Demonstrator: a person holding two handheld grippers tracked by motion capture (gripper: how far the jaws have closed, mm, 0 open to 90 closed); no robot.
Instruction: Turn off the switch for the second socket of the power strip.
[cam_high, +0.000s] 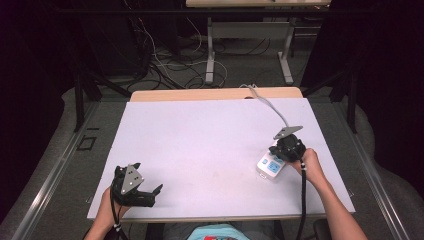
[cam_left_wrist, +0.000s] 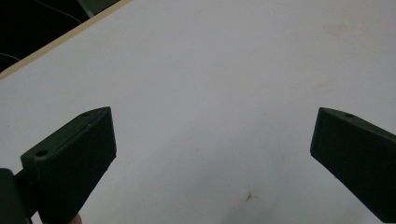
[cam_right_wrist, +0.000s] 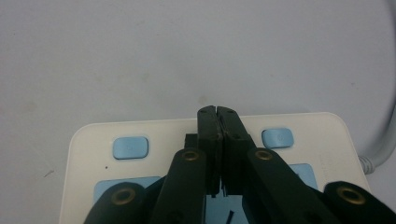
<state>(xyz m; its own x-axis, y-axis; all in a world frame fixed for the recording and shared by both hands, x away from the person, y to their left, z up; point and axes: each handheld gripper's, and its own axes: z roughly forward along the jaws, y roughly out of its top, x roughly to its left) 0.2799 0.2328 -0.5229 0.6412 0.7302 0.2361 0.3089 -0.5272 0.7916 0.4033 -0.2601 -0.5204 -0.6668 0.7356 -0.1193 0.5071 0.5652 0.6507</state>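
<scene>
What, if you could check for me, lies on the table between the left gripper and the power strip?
Nothing: in the high view, bare white tabletop runs from the open left gripper to the power strip.

black fingers (cam_right_wrist: 208, 140), brass screws, grey plates

hidden: power strip (cam_right_wrist: 322, 126) middle, under the closed jaws | cut off: its near end, bottom edge
</scene>
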